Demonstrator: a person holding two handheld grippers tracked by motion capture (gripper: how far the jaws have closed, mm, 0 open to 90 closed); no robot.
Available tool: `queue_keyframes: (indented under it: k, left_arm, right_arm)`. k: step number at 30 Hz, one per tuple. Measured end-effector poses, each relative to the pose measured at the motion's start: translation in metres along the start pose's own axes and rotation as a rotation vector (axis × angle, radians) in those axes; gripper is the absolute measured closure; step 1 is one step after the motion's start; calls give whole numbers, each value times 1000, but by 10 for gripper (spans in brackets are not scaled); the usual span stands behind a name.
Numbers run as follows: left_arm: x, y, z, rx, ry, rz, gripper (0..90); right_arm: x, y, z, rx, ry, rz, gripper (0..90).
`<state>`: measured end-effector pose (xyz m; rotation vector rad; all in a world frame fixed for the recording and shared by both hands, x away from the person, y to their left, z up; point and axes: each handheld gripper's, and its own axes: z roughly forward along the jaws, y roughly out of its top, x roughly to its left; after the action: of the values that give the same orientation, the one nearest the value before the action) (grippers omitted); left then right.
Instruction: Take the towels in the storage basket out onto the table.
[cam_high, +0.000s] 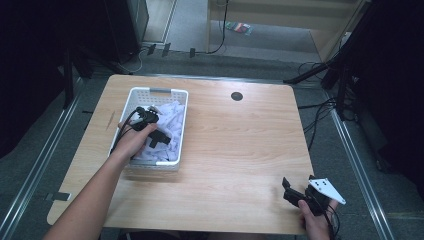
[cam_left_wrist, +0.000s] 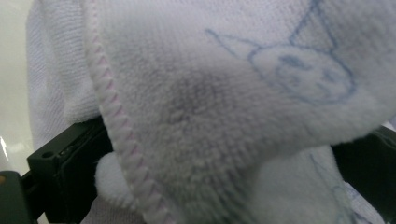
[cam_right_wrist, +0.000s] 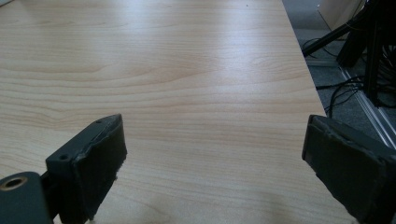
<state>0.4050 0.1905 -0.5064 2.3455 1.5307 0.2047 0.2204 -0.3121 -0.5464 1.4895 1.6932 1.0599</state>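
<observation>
Your left gripper (cam_high: 159, 137) is down inside the white basket (cam_high: 131, 101) at the left of the table (cam_high: 240, 150), buried among the pale lilac cloths (cam_high: 170, 117) piled there. In the left gripper view a fold of cloth (cam_left_wrist: 219, 116) with a pink stitched hem and a faint blue cartoon drawing drapes between the black jaws, which stand apart with fabric bunched in the gap; I can't tell whether they have bitten down on it yet. Treat this as light, limp terry: it will sag, stretch and drag neighbouring cloths along rather than lift as one piece. Take hold at the hemmed edge or a thick fold, where the layers give the pads something to squeeze, and expect no slipperiness and nothing fragile. Your right gripper (cam_right_wrist: 212, 168) waits over bare wood near the table's front right corner, jaws spread wide and holding nothing.
</observation>
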Motion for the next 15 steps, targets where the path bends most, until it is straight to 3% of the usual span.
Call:
queue_keyframes:
  k: [3, 5, 12, 15]
  left_arm:
    - [-5, 0, 7, 21, 67, 15, 0]
    - [-8, 1, 9, 25, 86, 30, 0]
    - [-9, 0, 12, 33, 97, 45, 0]
    - [-9, 1, 11, 35, 109, 31, 25]
  right_arm:
    - [0, 0, 0, 0, 0, 0, 66]
    - [0, 0, 0, 0, 0, 0, 66]
    - [0, 0, 0, 0, -1, -1, 67]
    - [0, 0, 0, 1, -2, 0, 67]
